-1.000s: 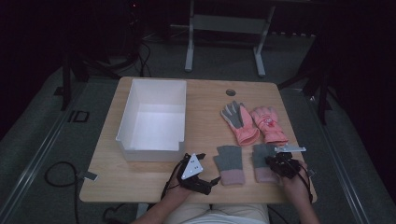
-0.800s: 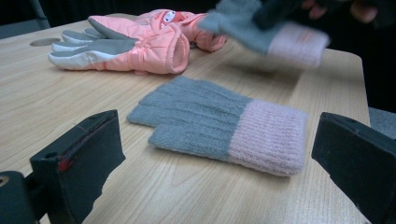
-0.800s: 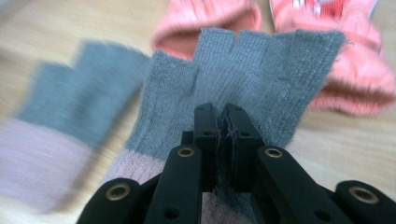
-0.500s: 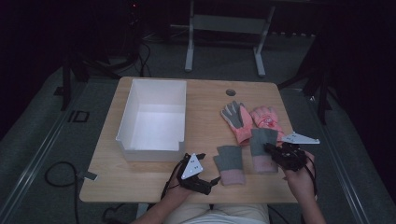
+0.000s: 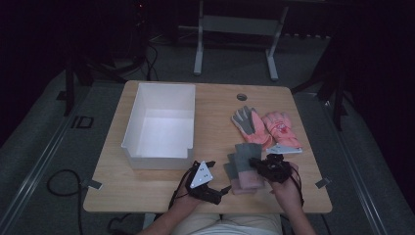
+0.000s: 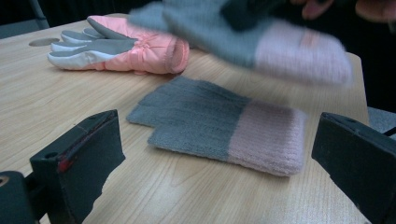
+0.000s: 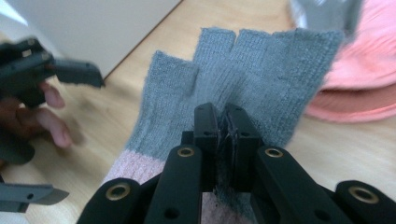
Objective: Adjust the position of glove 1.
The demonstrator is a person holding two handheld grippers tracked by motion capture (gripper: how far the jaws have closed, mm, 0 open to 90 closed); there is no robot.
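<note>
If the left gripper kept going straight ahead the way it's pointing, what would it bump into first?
Probably the knitted grey and pink glove lying flat on the table: it sits straight ahead of the open left gripper, between its jaws. The second knitted glove, held by the right gripper, hangs higher, likely above that line.

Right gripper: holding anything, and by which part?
Yes. The right gripper is shut on a knit glove, pinching the grey palm fabric just above the pink cuff.

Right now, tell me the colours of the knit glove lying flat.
Grey with a pink cuff, clearest in the left gripper view: knit glove.
</note>
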